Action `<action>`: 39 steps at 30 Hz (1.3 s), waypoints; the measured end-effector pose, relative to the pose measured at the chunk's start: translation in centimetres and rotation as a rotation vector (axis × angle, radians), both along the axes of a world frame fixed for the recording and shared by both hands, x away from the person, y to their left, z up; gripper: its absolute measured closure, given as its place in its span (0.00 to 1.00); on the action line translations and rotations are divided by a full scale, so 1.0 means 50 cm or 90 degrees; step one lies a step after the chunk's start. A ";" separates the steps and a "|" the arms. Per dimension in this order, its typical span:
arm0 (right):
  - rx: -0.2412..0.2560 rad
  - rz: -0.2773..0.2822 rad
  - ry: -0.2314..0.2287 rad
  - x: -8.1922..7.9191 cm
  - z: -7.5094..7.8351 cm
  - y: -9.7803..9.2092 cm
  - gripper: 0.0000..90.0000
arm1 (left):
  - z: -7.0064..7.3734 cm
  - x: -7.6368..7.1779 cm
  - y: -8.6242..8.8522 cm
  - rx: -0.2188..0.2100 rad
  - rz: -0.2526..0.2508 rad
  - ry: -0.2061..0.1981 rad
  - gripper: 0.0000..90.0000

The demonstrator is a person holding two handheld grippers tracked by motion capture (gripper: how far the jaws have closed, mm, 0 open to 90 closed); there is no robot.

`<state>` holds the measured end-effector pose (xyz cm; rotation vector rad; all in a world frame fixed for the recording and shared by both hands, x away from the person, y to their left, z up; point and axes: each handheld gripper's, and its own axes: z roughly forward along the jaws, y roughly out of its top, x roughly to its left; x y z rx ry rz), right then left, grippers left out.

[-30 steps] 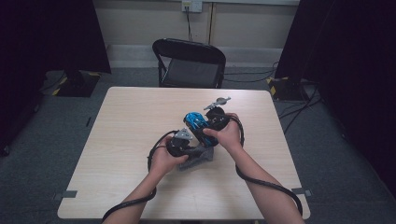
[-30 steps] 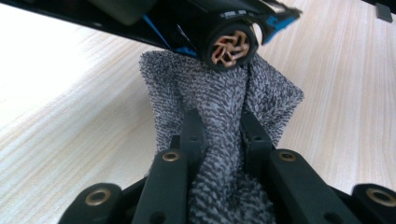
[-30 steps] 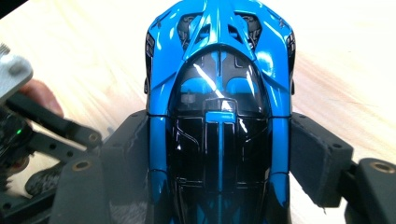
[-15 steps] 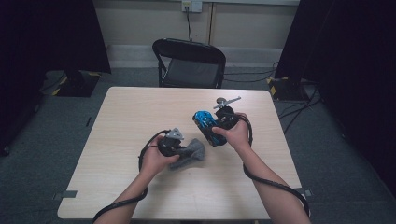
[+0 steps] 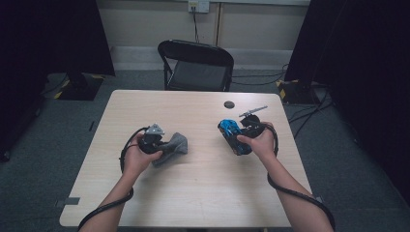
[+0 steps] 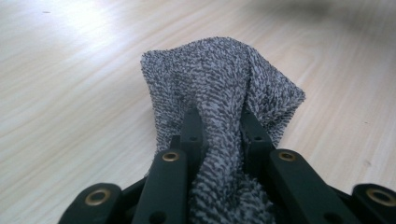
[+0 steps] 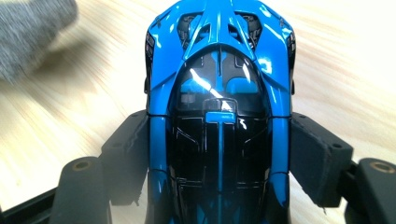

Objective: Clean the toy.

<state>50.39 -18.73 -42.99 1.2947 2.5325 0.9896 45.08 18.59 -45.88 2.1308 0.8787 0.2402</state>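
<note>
I have the left gripper (image 5: 162, 145) clamped on a bunched fold of the grey cloth (image 6: 219, 88), whose free end rests on the table (image 5: 203, 193) toward its left side; pinching it in a wad gives me a firm pad to wipe with. My right gripper (image 5: 238, 140) grips the blue toy car (image 7: 218, 107) across its flanks, jaws pressed against both sides, roof facing the camera, so the bodywork is exposed and steady. The car sits over the table's right half, well apart from the cloth. A small dark disc (image 5: 229, 104) lies farther back, toward the chair (image 5: 196, 65).
</note>
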 end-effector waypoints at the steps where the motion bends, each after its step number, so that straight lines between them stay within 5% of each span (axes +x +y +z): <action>1: 0.000 -0.002 0.002 -0.001 -0.001 -0.004 0.32 | 0.001 0.001 0.005 -0.005 0.004 0.002 0.84; 14: -0.027 -0.033 0.012 -0.014 -0.015 -0.078 0.32 | 0.009 0.013 0.040 0.004 0.037 -0.007 0.84; 16: -0.037 -0.041 0.014 -0.017 -0.020 -0.095 0.32 | 0.005 0.015 0.053 -0.013 0.054 0.000 0.84; 24: -0.050 -0.055 0.029 -0.023 -0.047 -0.132 0.32 | -0.012 0.022 0.091 0.033 0.085 -0.005 0.84; 39: -0.078 -0.062 0.038 -0.021 -0.080 -0.147 0.31 | -0.035 0.039 0.109 0.064 0.108 -0.012 0.81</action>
